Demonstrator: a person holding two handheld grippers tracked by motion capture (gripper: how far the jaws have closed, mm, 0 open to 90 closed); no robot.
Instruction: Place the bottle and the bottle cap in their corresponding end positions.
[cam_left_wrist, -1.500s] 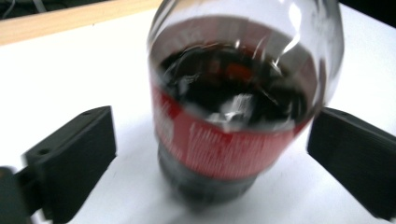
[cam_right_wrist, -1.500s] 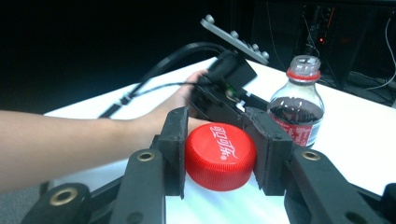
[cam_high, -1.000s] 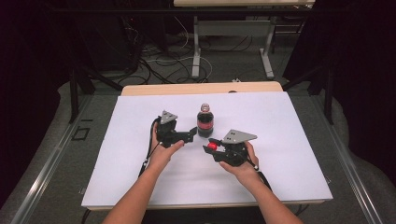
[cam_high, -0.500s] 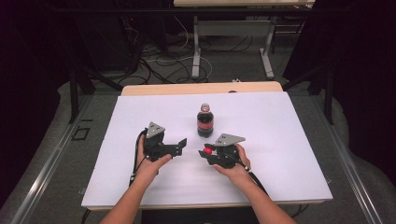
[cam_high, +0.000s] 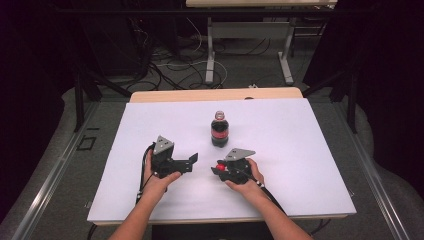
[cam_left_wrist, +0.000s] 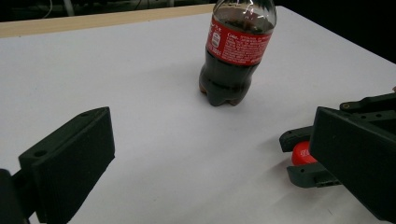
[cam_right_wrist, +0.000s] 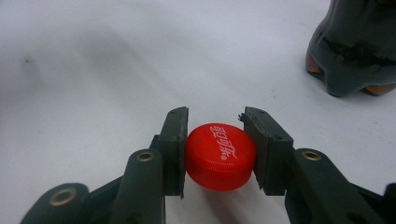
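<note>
A cola bottle (cam_high: 219, 131) with a red label stands upright and capless at the middle of the white table (cam_high: 300, 145); it also shows in the left gripper view (cam_left_wrist: 233, 51) and, as a dark base, in the right gripper view (cam_right_wrist: 355, 51). My right gripper (cam_right_wrist: 215, 156) is shut on the red bottle cap (cam_right_wrist: 219, 156), pads pressing its sides, low over the table just in front of the bottle. In the high view the cap (cam_high: 219, 165) shows red at the right gripper (cam_high: 220, 169). My left gripper (cam_high: 192, 163) stands open with nothing between its jaws, left of the bottle.
A bare wooden strip (cam_high: 200, 95) runs along the table's far edge. Beyond it, a dark floor holds cables (cam_high: 175, 65) and metal table legs (cam_high: 210, 55). In the left gripper view the right gripper with the cap (cam_left_wrist: 303, 154) lies at the right.
Both hands have drawn back from the bottle toward the table's front. The right gripper sank lower with the cap still in it; the left gripper moved leftward.
</note>
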